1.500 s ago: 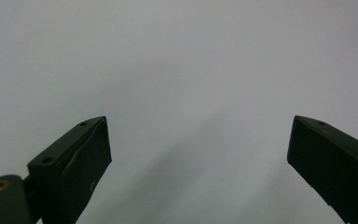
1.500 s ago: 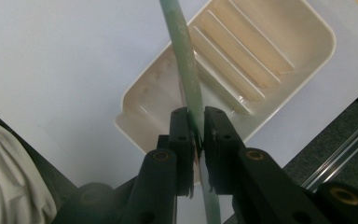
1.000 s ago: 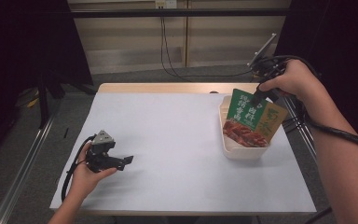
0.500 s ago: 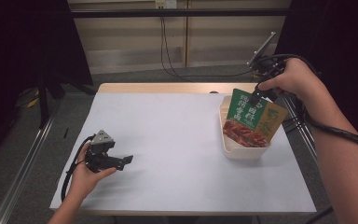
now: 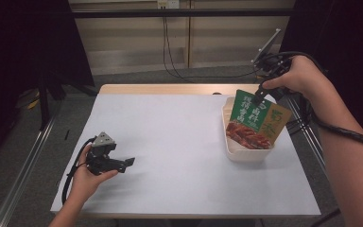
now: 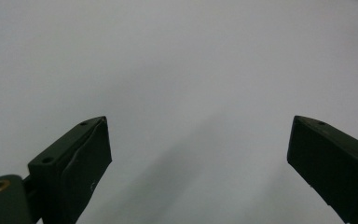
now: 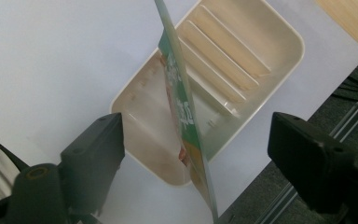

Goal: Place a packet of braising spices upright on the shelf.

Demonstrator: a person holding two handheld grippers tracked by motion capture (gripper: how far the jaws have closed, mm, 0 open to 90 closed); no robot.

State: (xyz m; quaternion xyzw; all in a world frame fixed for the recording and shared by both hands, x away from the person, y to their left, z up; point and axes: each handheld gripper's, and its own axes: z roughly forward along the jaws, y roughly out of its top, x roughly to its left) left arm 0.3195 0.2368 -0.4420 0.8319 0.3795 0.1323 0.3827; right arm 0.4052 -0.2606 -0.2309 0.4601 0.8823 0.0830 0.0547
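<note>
Since the earlier frame, only the right gripper's [image 5: 260,94] fingers have been opening; they now stand wide, with the upright packet [image 5: 257,120] between them but not pressed. 1 packet stands in 1 cream tray [image 5: 246,153], leaning toward the tray's far wall. To finish well, lift straight up, clear of its top edge. Well left of the tray, the left gripper [image 5: 131,161] rests wide, holding nothing, on the table [image 5: 179,142].

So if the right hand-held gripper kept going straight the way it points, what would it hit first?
Probably the food packet, which stands on edge between the right hand-held gripper's open jaws, which have just been opening. Past it lies the cream tray, then the table. Depth is hard to judge.
</note>
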